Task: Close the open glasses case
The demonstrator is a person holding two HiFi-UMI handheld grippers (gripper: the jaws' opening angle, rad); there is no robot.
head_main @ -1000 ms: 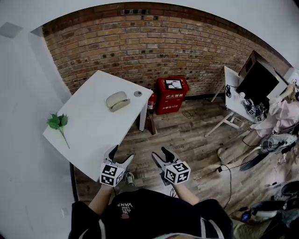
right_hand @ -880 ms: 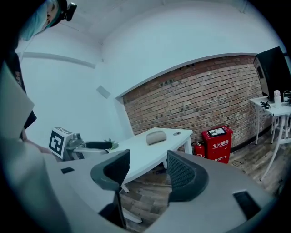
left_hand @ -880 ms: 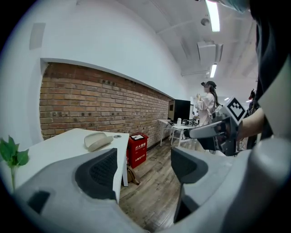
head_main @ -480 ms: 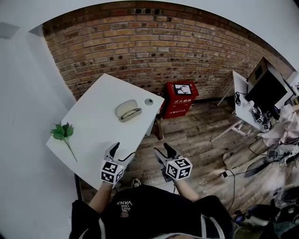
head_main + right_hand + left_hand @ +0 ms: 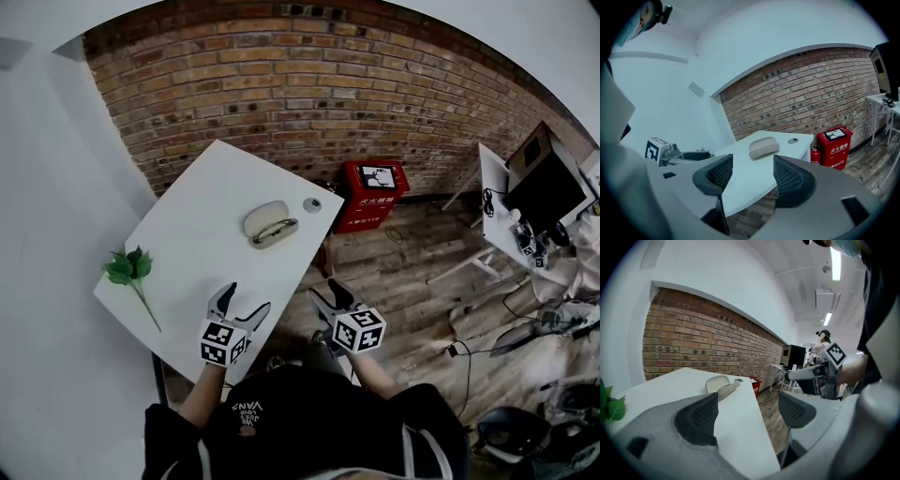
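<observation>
A beige glasses case (image 5: 270, 223) lies on the far part of the white table (image 5: 192, 253), its lid standing partly up (image 5: 721, 384). My left gripper (image 5: 242, 302) hovers over the table's near edge, well short of the case. It is open, its jaws have just been opening, and nothing is between them (image 5: 747, 411). My right gripper (image 5: 325, 293) hangs beside the table's near corner over the wooden floor. It is also open and empty (image 5: 749, 176) after opening a little wider. The case (image 5: 763, 147) shows ahead of its jaws.
A small round grey thing (image 5: 311, 204) sits at the table's far corner beside the case. A green leafy sprig (image 5: 131, 267) lies at the table's left edge. A red fire-extinguisher box (image 5: 375, 192) stands against the brick wall. Desks with a monitor (image 5: 544, 192) stand at right.
Both grippers have moved forward toward the table. The left one now reaches over the table's near edge. The table and case sit nearer and more central in the head view.
</observation>
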